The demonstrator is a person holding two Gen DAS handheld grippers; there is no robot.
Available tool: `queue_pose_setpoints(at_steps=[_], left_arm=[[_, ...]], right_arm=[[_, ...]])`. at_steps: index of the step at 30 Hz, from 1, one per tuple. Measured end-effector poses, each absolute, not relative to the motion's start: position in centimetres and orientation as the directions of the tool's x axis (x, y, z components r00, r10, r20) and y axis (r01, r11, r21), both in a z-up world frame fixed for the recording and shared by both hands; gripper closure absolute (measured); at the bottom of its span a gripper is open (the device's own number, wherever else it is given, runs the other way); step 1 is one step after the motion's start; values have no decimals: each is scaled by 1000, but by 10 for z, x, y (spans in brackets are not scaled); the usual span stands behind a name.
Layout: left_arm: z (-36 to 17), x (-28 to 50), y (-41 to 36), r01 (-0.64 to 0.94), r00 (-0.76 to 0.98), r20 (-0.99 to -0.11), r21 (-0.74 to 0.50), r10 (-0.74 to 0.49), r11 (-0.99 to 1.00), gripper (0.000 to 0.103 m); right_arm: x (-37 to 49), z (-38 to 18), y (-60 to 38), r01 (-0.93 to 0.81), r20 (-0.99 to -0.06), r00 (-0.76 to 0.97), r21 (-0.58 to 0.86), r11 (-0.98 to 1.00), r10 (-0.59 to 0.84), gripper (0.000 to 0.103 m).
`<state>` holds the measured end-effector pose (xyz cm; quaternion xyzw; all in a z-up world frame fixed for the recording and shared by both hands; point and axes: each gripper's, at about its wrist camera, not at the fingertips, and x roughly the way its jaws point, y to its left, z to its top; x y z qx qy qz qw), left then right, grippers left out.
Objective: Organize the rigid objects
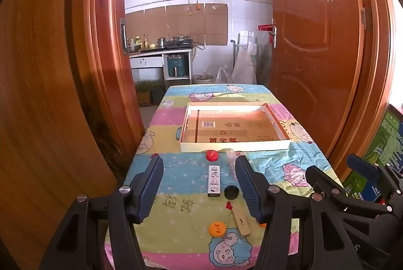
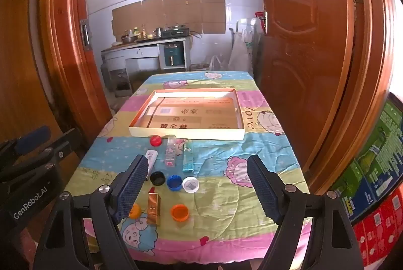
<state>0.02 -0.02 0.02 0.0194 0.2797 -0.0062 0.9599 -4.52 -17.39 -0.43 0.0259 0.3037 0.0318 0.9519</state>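
Caps [image 2: 174,181] and small boxes [image 2: 154,204] lie before tray [image 2: 186,133].

Home kitchen (stove [image 1: 179,43], kettle [image 1: 161,41])

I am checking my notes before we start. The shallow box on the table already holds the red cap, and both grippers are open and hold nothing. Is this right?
Not quite. The shallow box holds no small items; the red cap lies on the tablecloth just in front of it, as the right wrist view shows. The left gripper and right gripper are indeed open and hold nothing.
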Motion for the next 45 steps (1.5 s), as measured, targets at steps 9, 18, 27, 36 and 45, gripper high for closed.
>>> queue_pose_setpoints(at_steps=[9, 18, 27, 36, 45], left_arm=[[-2, -2, -9, 14, 843, -538, 35, 8, 999, 43], [-5, 0, 4, 3, 840, -542, 13, 4, 1000, 43], [-5, 2, 5, -2, 837, -547, 6, 4, 1000, 43], [-6, 3, 7, -3, 831, -556, -5, 0, 1000, 43], [-8, 5, 9, 2, 827, -563, -14, -10, 1000, 43]], right_arm=[[-45, -3, -176, -48, -577, 813, 64, 997, 77, 21], [-45, -3, -176, -50, -578, 813, 61, 997, 76, 21], [-46, -3, -173, -51, -580, 811, 57, 997, 75, 21], [-45, -4, -171, -53, -582, 810, 59, 997, 78, 21], [-46, -5, -170, -53, -583, 809, 58, 997, 77, 21]])
